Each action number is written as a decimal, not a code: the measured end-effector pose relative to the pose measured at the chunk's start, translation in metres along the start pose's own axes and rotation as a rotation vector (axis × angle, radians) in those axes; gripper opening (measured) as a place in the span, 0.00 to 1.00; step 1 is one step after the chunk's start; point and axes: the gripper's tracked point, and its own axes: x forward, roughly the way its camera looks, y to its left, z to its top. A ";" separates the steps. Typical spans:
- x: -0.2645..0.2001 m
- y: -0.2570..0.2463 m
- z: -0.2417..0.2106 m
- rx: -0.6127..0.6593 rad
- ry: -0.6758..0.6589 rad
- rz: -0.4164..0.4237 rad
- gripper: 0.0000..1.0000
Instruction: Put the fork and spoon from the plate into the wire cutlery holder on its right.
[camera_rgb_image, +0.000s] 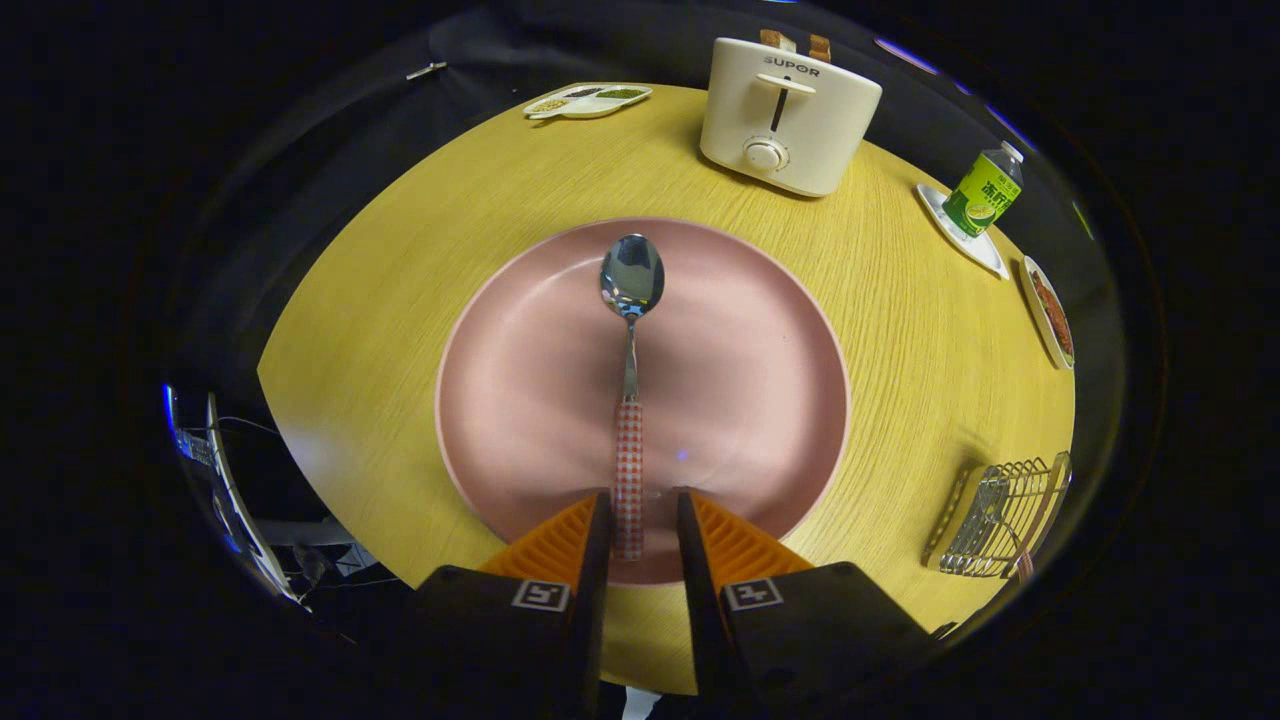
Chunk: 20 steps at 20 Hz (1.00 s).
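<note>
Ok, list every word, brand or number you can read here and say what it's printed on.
"SUPOR": on the front of the white toaster.
Label of the green bottle: print too small and blurred to read.
On the tool: square coded markers, no words. Its fingers stand open on either side of the spoon handle.

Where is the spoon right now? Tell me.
The spoon lies on the pink plate, its checked handle between the open gripper's fingers, bowl pointing toward the toaster.

Yellow wood table (400, 330), dark booth bkgd
</note>
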 end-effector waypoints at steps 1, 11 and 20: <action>0.000 0.001 0.000 0.007 0.006 0.010 0.34; -0.003 -0.002 0.006 0.095 0.022 0.162 0.07; -0.059 -0.014 0.007 0.132 0.001 0.228 0.07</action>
